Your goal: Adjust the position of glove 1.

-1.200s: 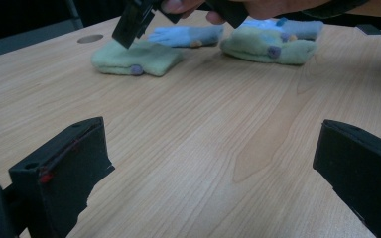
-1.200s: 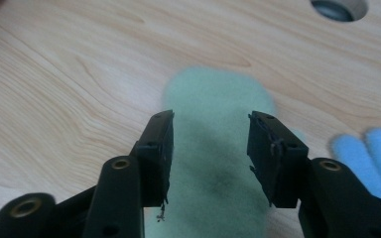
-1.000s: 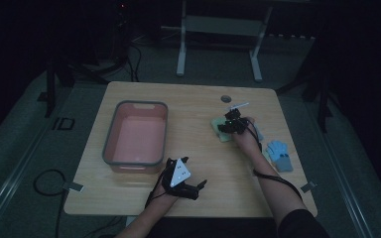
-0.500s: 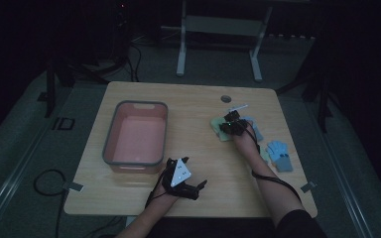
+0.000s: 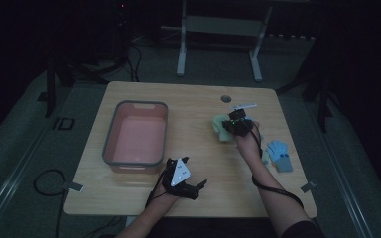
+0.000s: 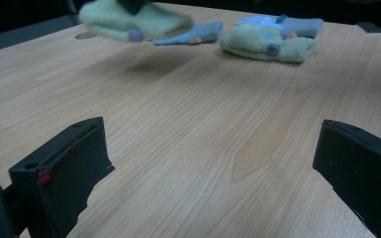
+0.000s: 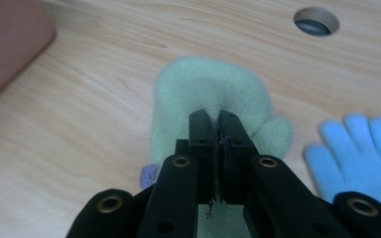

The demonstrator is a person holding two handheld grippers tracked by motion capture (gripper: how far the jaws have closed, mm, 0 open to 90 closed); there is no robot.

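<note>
My right gripper [image 7: 217,116] is shut on a light green mitten [image 7: 206,89]; its jaws have just been closing on the fabric. In the high view this right gripper [image 5: 234,124] holds the mitten [image 5: 222,128] at the table's right middle. The left gripper view shows that mitten [image 6: 129,20] hanging a little above the wood, its shadow beneath it. A second green mitten [image 6: 268,42] and blue gloves [image 6: 188,33] lie farther back. My left gripper [image 5: 194,172] rests near the front edge, and in its own view the left gripper [image 6: 208,134] is open over bare wood.
A pink tub with a grey rim [image 5: 110,134] stands on the left half of the table. Blue gloves [image 5: 279,154] lie near the right edge, beside my right forearm. A round cable hole [image 5: 225,98] sits at the back of the table.
The right gripper has closed on the green mitten and risen slightly with it. The left hand has stayed where it was.
</note>
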